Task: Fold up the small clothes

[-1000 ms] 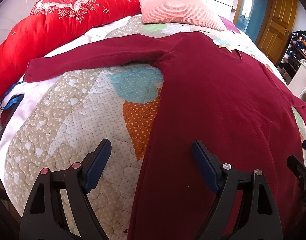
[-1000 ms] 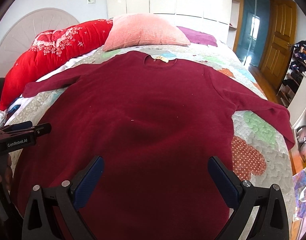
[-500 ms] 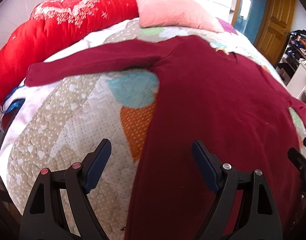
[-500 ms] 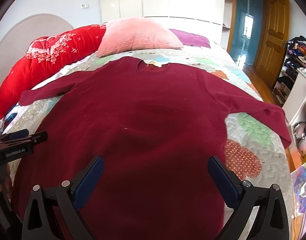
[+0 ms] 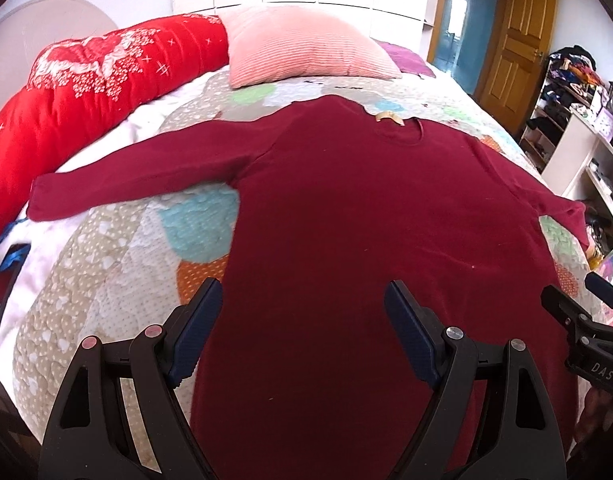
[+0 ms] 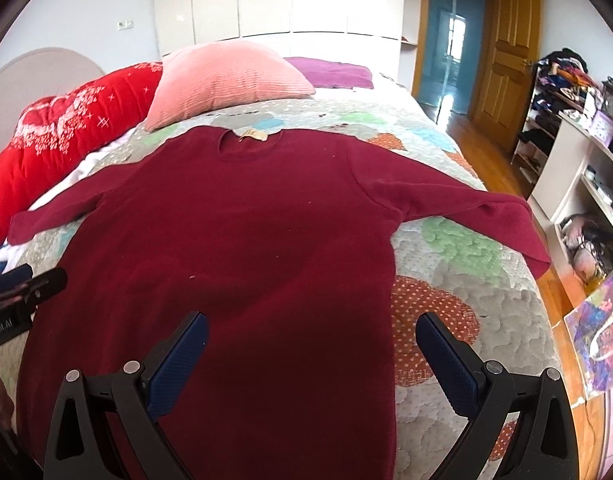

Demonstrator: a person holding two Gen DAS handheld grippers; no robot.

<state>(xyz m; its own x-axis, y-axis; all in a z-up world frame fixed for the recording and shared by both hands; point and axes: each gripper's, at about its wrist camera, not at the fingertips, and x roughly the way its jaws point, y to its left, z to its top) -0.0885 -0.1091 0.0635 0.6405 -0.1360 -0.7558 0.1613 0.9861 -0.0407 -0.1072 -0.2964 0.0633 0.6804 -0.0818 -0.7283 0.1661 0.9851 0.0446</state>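
Note:
A dark red long-sleeved sweater (image 5: 366, 216) (image 6: 234, 240) lies flat on the quilted bed, neck with a tan label (image 5: 388, 118) at the far end, both sleeves spread out sideways. My left gripper (image 5: 302, 324) hovers open above the sweater's lower left part, nothing between its blue pads. My right gripper (image 6: 310, 356) is open too, above the lower right hem area, with the sweater's right edge running between its fingers. Each gripper shows at the edge of the other's view: the right gripper (image 5: 586, 320) and the left gripper (image 6: 22, 292).
A patchwork quilt (image 5: 118, 248) (image 6: 458, 280) covers the bed. A red duvet (image 5: 86, 92) and a pink pillow (image 6: 222, 80) lie at the head. Shelves with clutter (image 6: 578, 128) and a wooden door (image 6: 510, 56) stand to the right; a bag (image 6: 602, 332) lies on the floor.
Both grippers have risen and drawn back from the sweater, so more of the bed and room shows. Both stayed open; the sweater has not moved.

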